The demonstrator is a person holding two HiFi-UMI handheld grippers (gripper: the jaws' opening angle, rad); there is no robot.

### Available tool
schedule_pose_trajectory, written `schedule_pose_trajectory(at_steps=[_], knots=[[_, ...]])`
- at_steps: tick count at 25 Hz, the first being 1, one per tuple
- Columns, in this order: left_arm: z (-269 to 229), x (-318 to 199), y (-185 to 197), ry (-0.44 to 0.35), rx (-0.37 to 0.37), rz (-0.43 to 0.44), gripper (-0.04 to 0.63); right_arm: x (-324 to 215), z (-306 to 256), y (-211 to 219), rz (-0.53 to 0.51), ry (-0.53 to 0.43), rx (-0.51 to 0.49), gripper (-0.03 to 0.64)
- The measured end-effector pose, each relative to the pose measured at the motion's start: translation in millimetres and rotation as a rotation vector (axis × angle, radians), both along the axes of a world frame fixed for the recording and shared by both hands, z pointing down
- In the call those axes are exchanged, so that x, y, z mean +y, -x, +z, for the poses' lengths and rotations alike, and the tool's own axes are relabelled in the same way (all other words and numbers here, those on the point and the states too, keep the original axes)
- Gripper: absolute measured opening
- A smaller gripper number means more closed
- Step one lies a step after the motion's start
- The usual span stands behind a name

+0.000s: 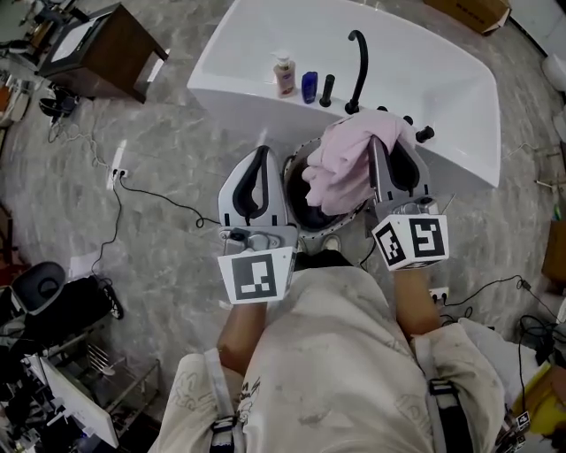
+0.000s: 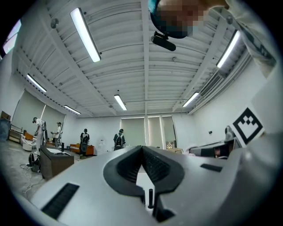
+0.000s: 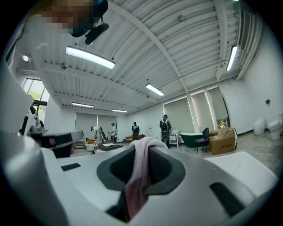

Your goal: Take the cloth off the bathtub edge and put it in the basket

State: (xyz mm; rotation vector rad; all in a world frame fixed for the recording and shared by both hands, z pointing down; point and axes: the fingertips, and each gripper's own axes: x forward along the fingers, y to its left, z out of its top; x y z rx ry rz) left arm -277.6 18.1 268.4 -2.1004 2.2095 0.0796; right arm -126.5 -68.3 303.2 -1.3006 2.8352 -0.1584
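Floor: glossy grey marbled tile floor (image 1: 177, 150). A dark brown wooden cabinet (image 1: 110, 49) stands in the top left corner of the head view. A white power strip (image 1: 118, 172) lies on the floor near it, with a thin black cable (image 1: 164, 199) running from it. A brown cardboard box (image 1: 469, 11) sits at the top edge.

Ceiling: white ribbed panel ceiling (image 2: 132, 57) with long fluorescent tube lights (image 2: 85, 33), lit. Plain white walls (image 2: 212, 123).

Far wall: tall windows with pale roller blinds (image 2: 152, 130), drawn and bright. A low orange sofa (image 2: 88, 150) stands along that wall.

Right gripper view: a dark green freestanding tub (image 3: 191, 140), a blue chair (image 3: 204, 134) just beside it, then an open brown cardboard carton (image 3: 222, 140).
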Motion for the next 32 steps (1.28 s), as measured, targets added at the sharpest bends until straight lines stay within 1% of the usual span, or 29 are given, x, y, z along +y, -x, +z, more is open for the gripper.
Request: schedule_pose_trajectory(at_steps=[4, 15, 19, 22, 25, 29, 32], knots=[[5, 3, 5, 0.006, 0.005, -0.019, 0.003, 1, 48, 8, -0.01, 0.075, 0.082, 0.048], [15, 0, 3, 0.031, 0.009, -0.033, 0.003, 2, 184, 9, -0.045, 0.293, 0.254, 0.049], [16, 1, 2, 0.037, 0.004, -0.039, 0.003, 10, 224, 11, -0.064, 0.348, 0.295, 0.049], [24, 0, 2, 0.055, 0.001, -0.041, 0.003, 10, 254, 15, -0.08, 0.385, 0.354, 0.049], [28, -3, 0, 0.06, 0.005, -0.039, 0.003, 10, 289, 19, -0.102, 0.45, 0.4, 0.049], [37, -4, 3, 0.087, 0.013, -0.052, 0.003, 16, 338, 21, -0.15, 0.529, 0.504, 0.051], [41, -4, 4, 0.095, 0.009, -0.056, 0.003, 18, 365, 18, -0.15, 0.559, 0.561, 0.051]])
